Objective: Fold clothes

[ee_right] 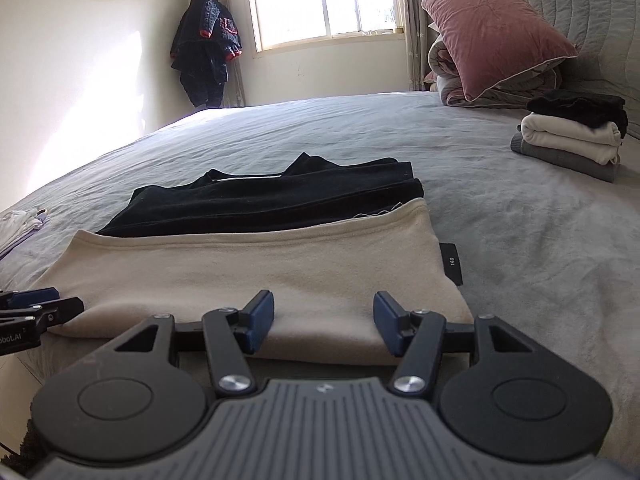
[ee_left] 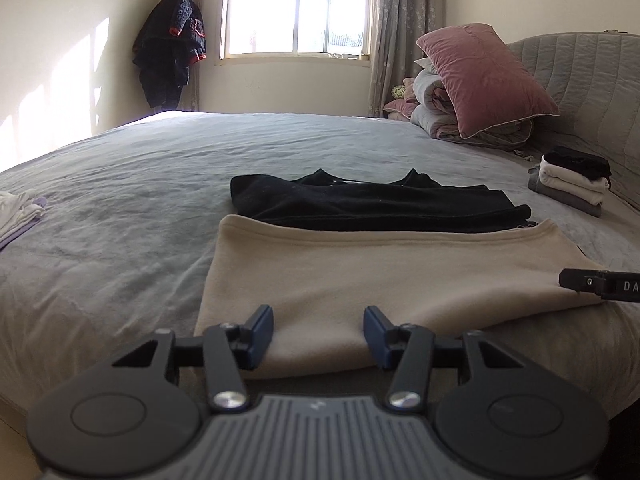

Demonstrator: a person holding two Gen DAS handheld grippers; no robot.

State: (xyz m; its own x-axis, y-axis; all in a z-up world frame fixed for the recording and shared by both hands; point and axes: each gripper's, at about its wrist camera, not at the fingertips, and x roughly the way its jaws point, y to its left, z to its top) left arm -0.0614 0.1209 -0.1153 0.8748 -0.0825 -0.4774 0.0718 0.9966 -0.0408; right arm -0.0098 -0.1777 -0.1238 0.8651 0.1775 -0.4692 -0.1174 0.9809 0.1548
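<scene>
Left wrist view: left gripper (ee_left: 318,332), jaws wide, straddling the near folded edge of the black-and-beige garment (ee_left: 380,272) spread on the bed (ee_left: 120,200). Right gripper (ee_right: 324,320), jaws likewise wide, at the same edge, likely poised for a paired fold. Folded stack (ee_right: 572,136) lies well apart.

Left claw (ee_left: 319,334), right claw (ee_right: 324,324): black linkages, blue pads, silver screws, grey ribbed housing.

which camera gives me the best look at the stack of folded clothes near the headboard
The right wrist view: the folded stack appears large, with black, white and grey layers distinct. In the left wrist view it sits small near the right edge.
</scene>
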